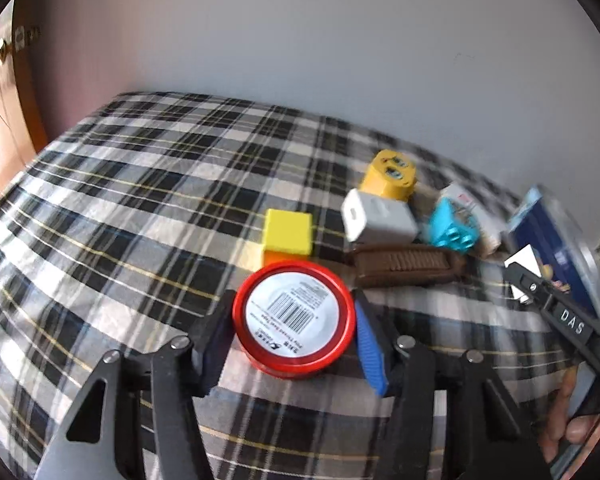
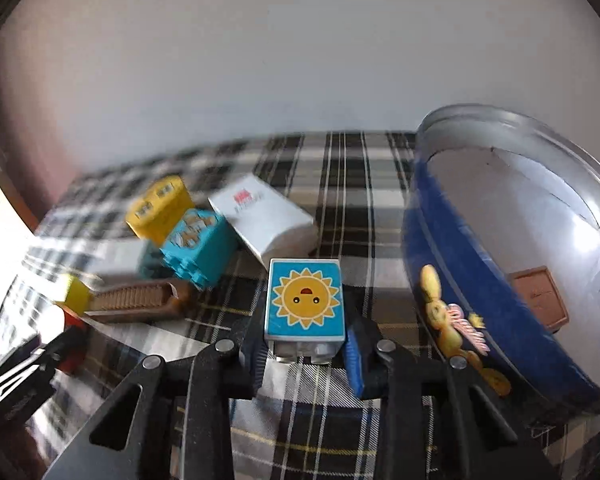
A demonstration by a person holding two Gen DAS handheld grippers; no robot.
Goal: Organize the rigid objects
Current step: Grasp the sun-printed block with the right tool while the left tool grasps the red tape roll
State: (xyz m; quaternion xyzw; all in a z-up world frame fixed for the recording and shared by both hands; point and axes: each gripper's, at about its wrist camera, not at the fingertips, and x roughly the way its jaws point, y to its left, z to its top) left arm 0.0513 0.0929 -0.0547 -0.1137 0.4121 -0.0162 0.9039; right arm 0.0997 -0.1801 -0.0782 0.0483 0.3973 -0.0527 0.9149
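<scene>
The red round tin (image 1: 295,319) sits between my left tool's (image 1: 294,342) blue-padded fingers, label and barcode facing up, and both pads press its rim, so the tool is closed on it above the plaid-covered tabletop (image 1: 140,200). Beyond it, farther off, I see a yellow cube (image 1: 288,232), a white charger block (image 1: 378,222), a yellow plug adapter (image 1: 390,176), a teal studded brick (image 1: 454,228) and a ribbed brown comb-like piece (image 1: 404,268), all bunched close together. At far right the blue tin (image 1: 556,248) shows only partly, behind my other tool's black arm.

From the right wrist, my right tool (image 2: 306,344) is clamped on a glossy brick with a sun face (image 2: 305,300), held just off the cloth between the pads. Here the blue tin (image 2: 460,280) opens up fully on the right: round, shiny metal inside, a cartoon figure on its wall and a brown square piece (image 2: 540,298) lying inside, which the left view never shows. The white box with red print (image 2: 264,220) lies tilted to the left, beside the teal brick (image 2: 198,244) and yellow adapter (image 2: 160,204), all blurred.
</scene>
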